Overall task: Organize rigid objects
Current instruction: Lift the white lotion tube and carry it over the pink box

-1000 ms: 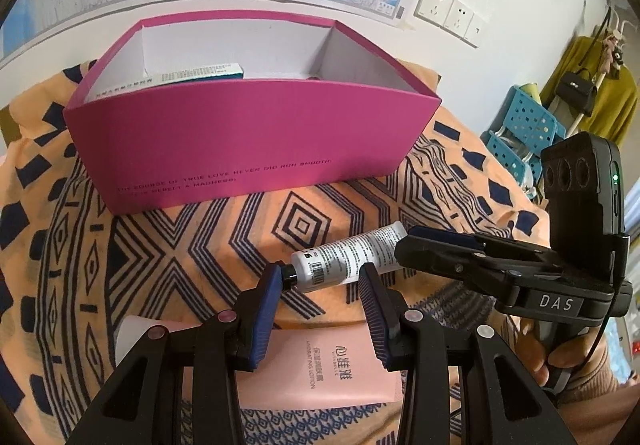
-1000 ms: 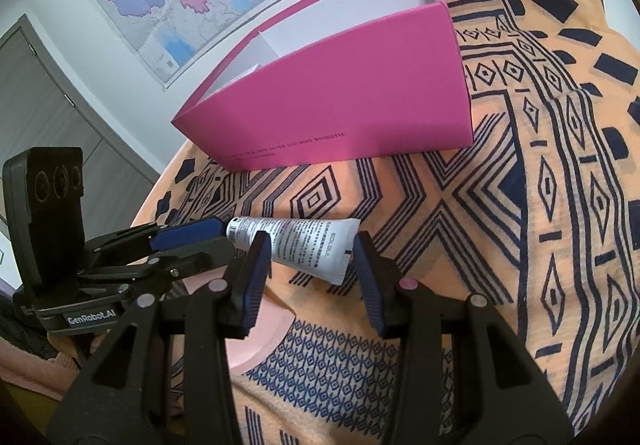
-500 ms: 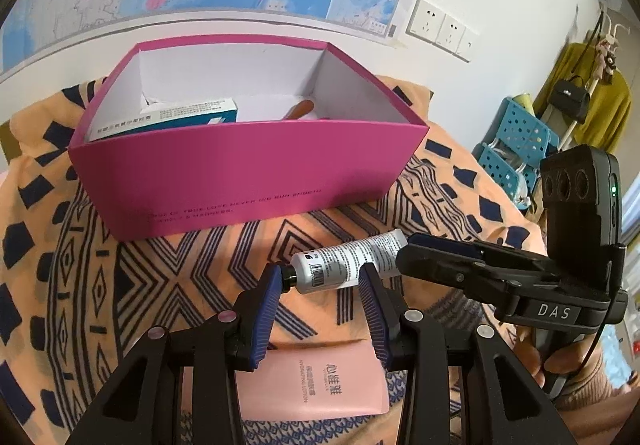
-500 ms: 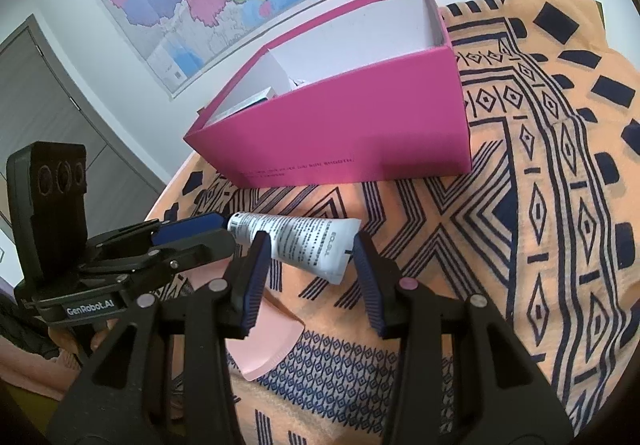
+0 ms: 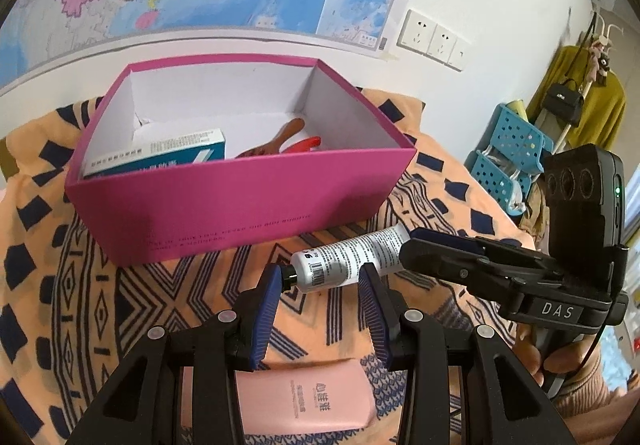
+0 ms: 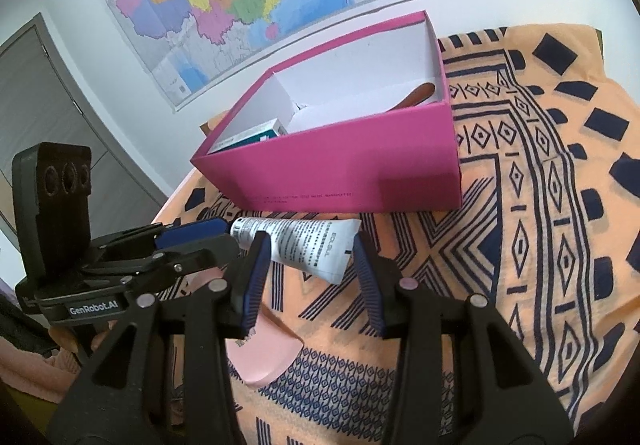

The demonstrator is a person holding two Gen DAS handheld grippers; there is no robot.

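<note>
Holding a white tube (image 5: 348,261) between them, the left gripper (image 5: 322,299) clamps its cap end and the right gripper (image 6: 312,269) its crimped end, just in front of the pink box (image 5: 240,205). Inside already: a carton (image 5: 160,157) and a comb (image 5: 276,143). Left: this tube and a pink tube (image 5: 308,401) on the cloth (image 6: 540,245).

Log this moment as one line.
left tool: shut on white tube cap end | right tool: shut on its crimped end | tube: above cloth, before pink box
</note>
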